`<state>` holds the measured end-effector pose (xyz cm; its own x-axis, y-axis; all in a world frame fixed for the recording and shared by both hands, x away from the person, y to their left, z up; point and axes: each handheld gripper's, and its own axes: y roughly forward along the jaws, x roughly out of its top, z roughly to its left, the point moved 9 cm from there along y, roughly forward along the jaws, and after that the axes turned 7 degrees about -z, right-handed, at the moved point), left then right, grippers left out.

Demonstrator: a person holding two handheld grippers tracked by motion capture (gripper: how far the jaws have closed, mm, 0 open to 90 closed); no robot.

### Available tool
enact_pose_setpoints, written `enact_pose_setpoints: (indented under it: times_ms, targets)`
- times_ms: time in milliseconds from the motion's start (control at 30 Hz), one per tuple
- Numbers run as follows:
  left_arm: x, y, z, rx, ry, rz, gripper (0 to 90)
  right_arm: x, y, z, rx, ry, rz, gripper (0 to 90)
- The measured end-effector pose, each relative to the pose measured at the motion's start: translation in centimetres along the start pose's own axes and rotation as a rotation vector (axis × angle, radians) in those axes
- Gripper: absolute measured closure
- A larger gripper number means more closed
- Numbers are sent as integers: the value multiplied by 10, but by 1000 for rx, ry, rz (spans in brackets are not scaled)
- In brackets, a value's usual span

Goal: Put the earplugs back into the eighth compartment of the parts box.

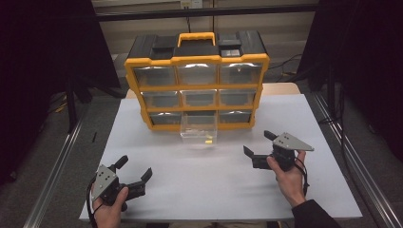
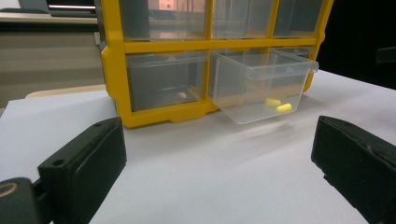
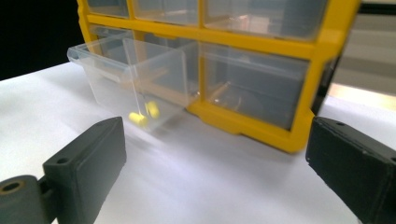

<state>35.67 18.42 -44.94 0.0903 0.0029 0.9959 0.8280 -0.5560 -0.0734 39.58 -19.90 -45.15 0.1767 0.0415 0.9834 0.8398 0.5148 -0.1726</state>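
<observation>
From the high view, the left tongs and right tongs both gape wide and empty above the white tabletop, near the pulled-out clear drawer of the yellow organizer. Its contents are barely specks.

In the left gripper view, two yellow pieces lie inside the drawer; the organizer's top is cut off.

In the right gripper view, they blur behind the drawer wall.

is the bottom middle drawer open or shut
Open: the clear drawer sticks out of the yellow organizer, with two yellow pieces inside.
</observation>
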Motion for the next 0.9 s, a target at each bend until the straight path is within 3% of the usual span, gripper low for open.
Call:
enact_pose_setpoints:
  times_ms: [467,600,800,900]
  targets:
    - [-2,-2,0,5,-19,1,37,-9,-39,-16,-73,42,-11,27]
    - [-2,-3,-1,3,-7,3,37,-15,-51,-21,-94,34,-1,27]
    - [-1,-3,-3,3,-10,-1,37,-21,-69,-28,-128,62,-9,27]
    - [-2,-2,-2,6,4,5,36,-25,-69,-29,-127,54,12,27]
